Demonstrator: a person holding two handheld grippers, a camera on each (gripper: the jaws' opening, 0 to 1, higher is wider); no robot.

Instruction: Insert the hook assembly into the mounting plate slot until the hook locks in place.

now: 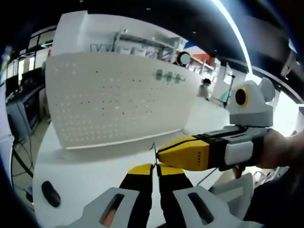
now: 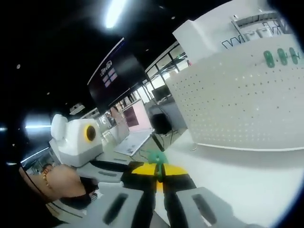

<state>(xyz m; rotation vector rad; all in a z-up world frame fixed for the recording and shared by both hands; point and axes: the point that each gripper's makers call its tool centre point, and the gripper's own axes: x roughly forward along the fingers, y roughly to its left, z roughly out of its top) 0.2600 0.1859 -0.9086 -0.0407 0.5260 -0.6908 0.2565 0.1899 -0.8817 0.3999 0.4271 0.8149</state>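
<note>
Hook assembly (image 2: 155, 157) — a small green piece on thin wire — sits pinched at the yellow tips of the right gripper (image 2: 159, 172), whose jaws are closed on it. In the left gripper view the left gripper (image 1: 155, 167) has its jaws pressed together around the thin wire (image 1: 153, 151), and the right gripper (image 1: 164, 154) meets it tip to tip. Behind them the white perforated mounting plate (image 1: 118, 97) stands upright on the white table (image 1: 95, 166), with three green hooks (image 1: 167, 76) near its top edge.

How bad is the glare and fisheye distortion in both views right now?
Left gripper view: a ceiling light strip flares at upper right, and the pegboard bows from fisheye but stays readable. Right gripper view: much of the upper left is dark, the pegboard is bright and curved, and the green piece looks soft.
</note>
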